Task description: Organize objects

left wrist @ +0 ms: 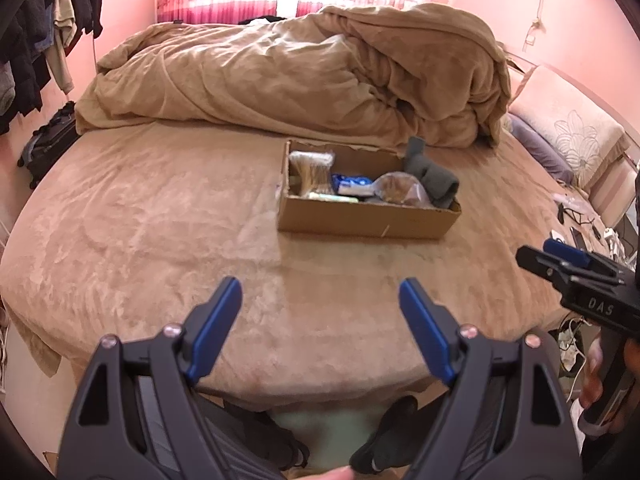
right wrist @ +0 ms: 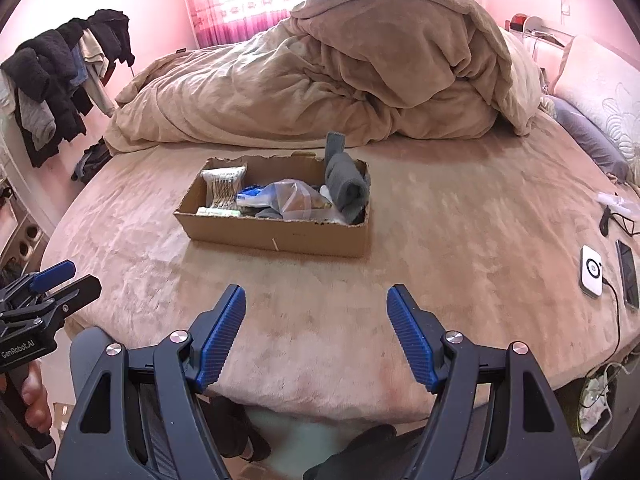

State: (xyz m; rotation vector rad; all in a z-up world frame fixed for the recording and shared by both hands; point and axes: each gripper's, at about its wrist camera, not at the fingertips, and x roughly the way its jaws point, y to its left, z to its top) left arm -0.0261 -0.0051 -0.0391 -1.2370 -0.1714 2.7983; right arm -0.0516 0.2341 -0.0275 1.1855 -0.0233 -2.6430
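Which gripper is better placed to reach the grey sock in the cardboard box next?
Probably the right gripper: the grey sock sits at the cardboard box's right end. Left gripper is open and empty too, but farther left.

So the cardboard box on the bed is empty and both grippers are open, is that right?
Not quite. The cardboard box is not empty: the right wrist view shows rolled grey socks, cotton swabs and plastic bags inside. Both the left gripper and right gripper are open.

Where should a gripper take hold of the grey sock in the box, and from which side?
Probably from above, on the upper end of the grey sock. It stands at the right end of the cardboard box and pokes above the rim, while its lower part sits behind the wall.
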